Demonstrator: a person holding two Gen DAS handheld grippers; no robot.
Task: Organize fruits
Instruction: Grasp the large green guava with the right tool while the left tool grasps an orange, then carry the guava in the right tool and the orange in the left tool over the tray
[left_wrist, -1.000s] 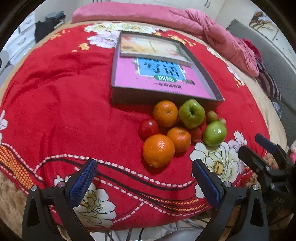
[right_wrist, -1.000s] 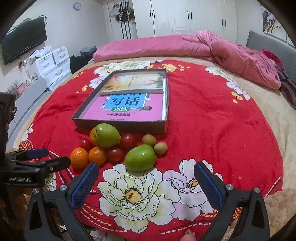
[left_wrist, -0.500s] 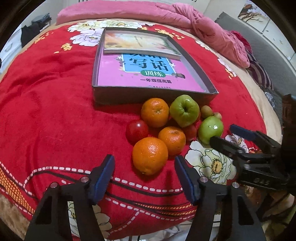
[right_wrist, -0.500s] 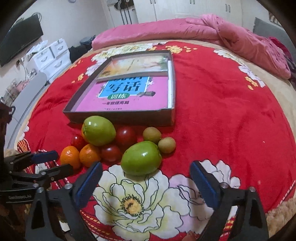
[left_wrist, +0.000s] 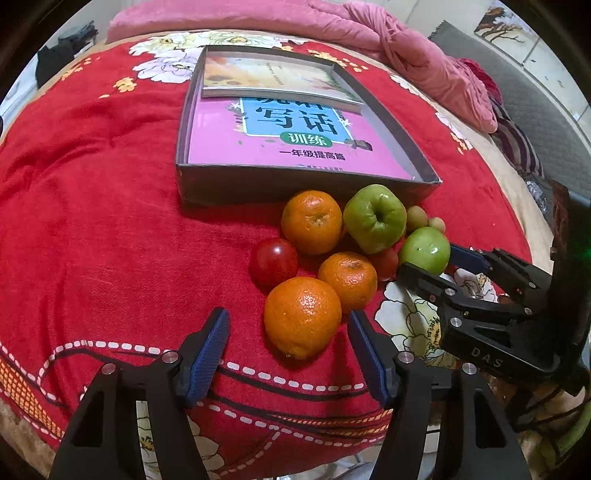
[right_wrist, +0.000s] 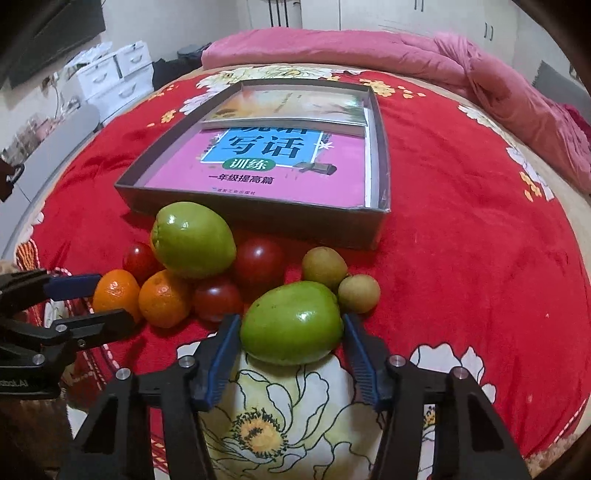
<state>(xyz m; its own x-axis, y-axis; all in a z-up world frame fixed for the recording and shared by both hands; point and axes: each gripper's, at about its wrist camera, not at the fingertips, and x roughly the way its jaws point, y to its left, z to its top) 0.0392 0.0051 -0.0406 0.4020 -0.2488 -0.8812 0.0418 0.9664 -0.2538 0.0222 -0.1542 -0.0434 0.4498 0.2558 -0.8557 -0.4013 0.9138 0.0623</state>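
Between the right claw pads sits a green apple.

Red floral blanket covers bed; pink quilt bunched at far end; white drawer unit and dark screen by wall.

Left gripper fingers flank the nearest orange, not touching.
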